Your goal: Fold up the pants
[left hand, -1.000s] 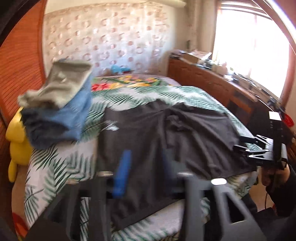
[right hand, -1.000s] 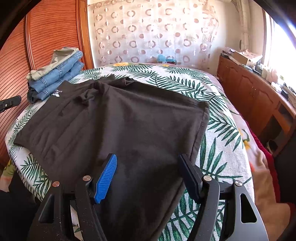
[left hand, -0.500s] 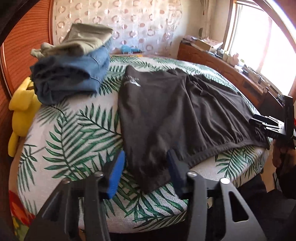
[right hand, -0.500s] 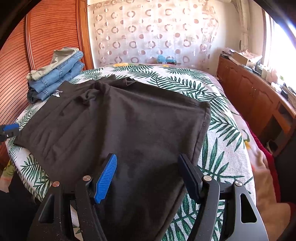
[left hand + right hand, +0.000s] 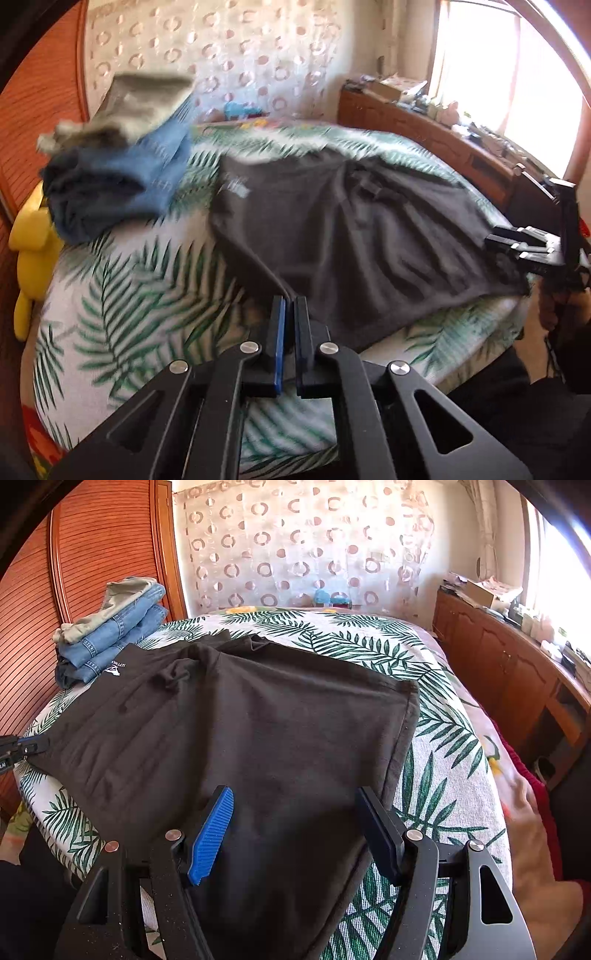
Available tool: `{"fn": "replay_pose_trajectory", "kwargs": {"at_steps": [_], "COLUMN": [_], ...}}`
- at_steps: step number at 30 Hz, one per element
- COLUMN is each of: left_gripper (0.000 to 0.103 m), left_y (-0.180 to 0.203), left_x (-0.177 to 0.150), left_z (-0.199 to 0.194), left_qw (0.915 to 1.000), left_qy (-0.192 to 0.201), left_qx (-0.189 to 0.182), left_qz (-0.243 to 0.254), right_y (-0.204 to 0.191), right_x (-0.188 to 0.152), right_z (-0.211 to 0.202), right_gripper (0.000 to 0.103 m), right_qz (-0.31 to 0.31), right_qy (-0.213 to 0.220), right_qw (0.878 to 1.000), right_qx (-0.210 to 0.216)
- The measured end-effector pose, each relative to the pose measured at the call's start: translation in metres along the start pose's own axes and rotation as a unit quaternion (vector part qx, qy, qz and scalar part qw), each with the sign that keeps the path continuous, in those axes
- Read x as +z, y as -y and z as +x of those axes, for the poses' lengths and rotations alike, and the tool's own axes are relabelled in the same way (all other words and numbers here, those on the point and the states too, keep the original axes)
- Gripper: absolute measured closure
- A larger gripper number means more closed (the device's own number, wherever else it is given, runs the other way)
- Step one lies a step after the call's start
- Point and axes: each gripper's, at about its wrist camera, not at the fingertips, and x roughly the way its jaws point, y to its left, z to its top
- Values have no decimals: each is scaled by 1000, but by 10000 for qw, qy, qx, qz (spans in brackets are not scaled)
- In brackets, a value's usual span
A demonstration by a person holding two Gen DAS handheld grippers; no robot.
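Black pants [image 5: 258,734] lie spread flat across the palm-leaf bedspread [image 5: 369,642], with a small white logo near the far left corner. In the left wrist view the pants [image 5: 351,229] stretch to the right. My left gripper [image 5: 290,301] is shut on the near left corner of the pants, the cloth edge pinched between its jaws. It also shows at the left edge of the right wrist view [image 5: 26,747]. My right gripper [image 5: 295,805] is open, its fingers straddling the near edge of the pants. It shows in the left wrist view [image 5: 517,247] at the right.
A stack of folded jeans with a grey-green garment on top [image 5: 110,631] sits at the bed's far left corner. A yellow plush toy [image 5: 31,251] lies beside the bed. A wooden wardrobe [image 5: 92,554] stands left, a wooden cabinet [image 5: 509,672] along the right wall.
My left gripper has closed on the near left corner of the pants; it was open half a second ago. The right gripper has stayed put and open.
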Motion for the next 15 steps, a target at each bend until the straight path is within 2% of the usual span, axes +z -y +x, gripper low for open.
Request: {"fn": "replay_pose_trajectory", "kwargs": {"at_steps": [7,15], "left_gripper": [98,98], "left_y": [48,94], "left_x": [48,92], "left_z": [-10,0], "left_qw": [9972,9911], "left_qy": [343,544], "left_qx": [-468,-935], "left_qz": [463,774], "right_y": [2,9], "right_x": [-1,-5], "right_z": [-9,-19], "right_gripper": [33,33], "right_qz": [76,188], "right_qy": [127,238], "right_qw": [9999,9995], "right_qx": [55,74]}}
